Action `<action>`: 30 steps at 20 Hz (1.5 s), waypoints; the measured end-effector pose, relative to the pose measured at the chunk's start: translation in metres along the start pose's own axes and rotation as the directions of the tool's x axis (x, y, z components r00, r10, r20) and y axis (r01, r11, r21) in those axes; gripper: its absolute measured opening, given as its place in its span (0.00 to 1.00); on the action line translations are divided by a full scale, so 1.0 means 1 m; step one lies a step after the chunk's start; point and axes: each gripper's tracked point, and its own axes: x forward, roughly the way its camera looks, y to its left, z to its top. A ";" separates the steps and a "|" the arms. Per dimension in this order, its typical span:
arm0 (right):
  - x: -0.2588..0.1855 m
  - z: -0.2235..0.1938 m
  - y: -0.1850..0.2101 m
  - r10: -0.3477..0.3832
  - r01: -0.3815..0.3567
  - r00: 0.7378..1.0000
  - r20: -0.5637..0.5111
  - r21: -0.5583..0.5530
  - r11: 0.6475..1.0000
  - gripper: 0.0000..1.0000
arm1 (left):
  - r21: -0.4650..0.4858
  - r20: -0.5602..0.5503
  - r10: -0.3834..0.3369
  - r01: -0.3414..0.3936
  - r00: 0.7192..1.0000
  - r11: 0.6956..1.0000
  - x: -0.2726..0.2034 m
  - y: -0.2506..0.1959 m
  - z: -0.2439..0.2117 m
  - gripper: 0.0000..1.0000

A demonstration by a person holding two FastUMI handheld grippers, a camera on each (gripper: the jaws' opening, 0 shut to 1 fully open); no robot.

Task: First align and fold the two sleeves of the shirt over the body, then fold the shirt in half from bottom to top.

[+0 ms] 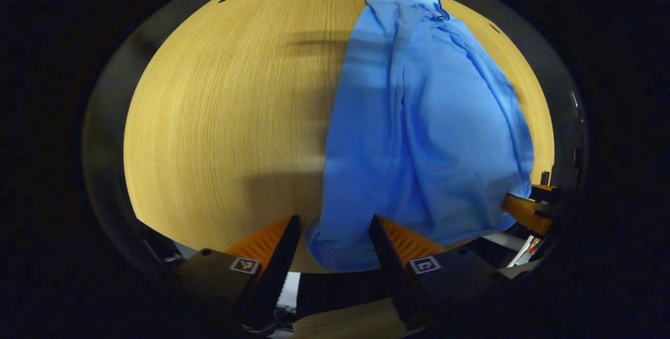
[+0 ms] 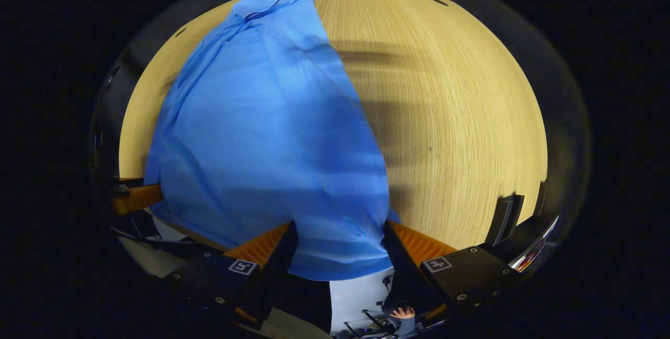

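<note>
The shirt's [image 1: 419, 135] near hem hangs past the table [image 1: 225, 119] edge, its underside hidden. Left gripper [image 1: 335, 234] stands spread apart with the hem's corner between its fingers; right gripper [image 2: 337, 239] likewise released, straddling the opposite corner.

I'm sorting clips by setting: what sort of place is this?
Probably a staged recording booth, not a home: a bare light wood-grain tabletop carries just one light blue shirt, dark surroundings ring the table, and the left gripper and right gripper are poised open at the shirt's near hem.
</note>
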 end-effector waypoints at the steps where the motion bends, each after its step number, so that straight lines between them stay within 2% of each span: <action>1: -0.002 -0.002 0.002 -0.001 0.001 1.000 -0.011 -0.012 1.000 0.99 | 0.006 0.005 -0.002 0.002 1.000 1.000 0.001 -0.003 0.001 0.80; 2: -0.001 -0.004 0.002 -0.002 0.002 1.000 -0.018 -0.014 1.000 0.99 | 0.012 0.004 -0.006 0.006 1.000 1.000 0.000 -0.005 0.002 0.69; 3: -0.001 -0.004 0.002 -0.003 0.003 1.000 -0.021 -0.008 1.000 0.85 | 0.021 0.006 -0.011 0.011 1.000 1.000 0.001 -0.008 0.001 0.60; 4: -0.001 -0.003 0.002 -0.004 0.004 1.000 -0.020 0.001 1.000 0.63 | 0.021 0.009 -0.018 0.018 1.000 1.000 0.002 -0.010 0.002 0.47; 5: -0.001 -0.002 0.001 -0.004 0.004 1.000 -0.019 0.017 1.000 0.58 | 0.004 0.015 -0.027 0.027 1.000 1.000 0.002 -0.012 0.001 0.39; 6: -0.001 -0.002 -0.001 -0.004 0.004 1.000 -0.017 0.034 0.999 0.33 | 0.000 0.012 -0.031 0.031 0.999 1.000 0.002 -0.013 0.002 0.17; 8: -0.001 -0.001 -0.002 0.014 -0.013 1.000 -0.010 0.071 0.997 0.07 | -0.049 -0.022 -0.065 0.064 0.998 0.997 0.002 -0.017 -0.008 0.16; 9: -0.001 0.000 -0.002 0.026 -0.025 1.000 -0.008 0.068 0.997 0.03 | -0.081 -0.028 -0.097 0.094 0.995 0.992 -0.001 -0.022 -0.008 0.16; 10: -0.002 0.000 -0.002 0.032 -0.032 0.999 -0.003 0.072 0.997 0.01 | -0.096 -0.007 -0.108 0.107 0.994 0.990 0.001 -0.024 -0.002 0.16; 12: -0.004 0.001 -0.002 0.032 -0.032 0.999 0.003 0.068 0.997 0.01 | -0.077 0.005 -0.121 0.121 0.993 0.990 -0.008 -0.027 0.002 0.06; 17: -0.020 0.023 -0.001 0.042 -0.044 0.998 0.043 0.047 0.998 0.01 | 0.004 0.073 -0.118 0.118 0.990 0.993 -0.042 -0.041 0.027 0.06; 21: -0.042 0.060 0.002 0.079 -0.085 0.991 0.109 0.048 0.995 0.01 | 0.016 0.150 -0.144 0.143 0.978 0.990 -0.051 -0.038 0.057 0.06; 25: -0.063 0.111 -0.009 0.052 -0.053 0.977 0.207 0.003 0.999 0.00 | 0.031 0.217 -0.144 0.140 0.966 0.990 -0.066 -0.032 0.097 0.06; 30: -0.083 0.178 -0.012 0.055 -0.055 0.951 0.306 -0.007 0.998 0.01 | 0.013 0.317 -0.122 0.125 0.940 0.992 -0.087 -0.012 0.165 0.05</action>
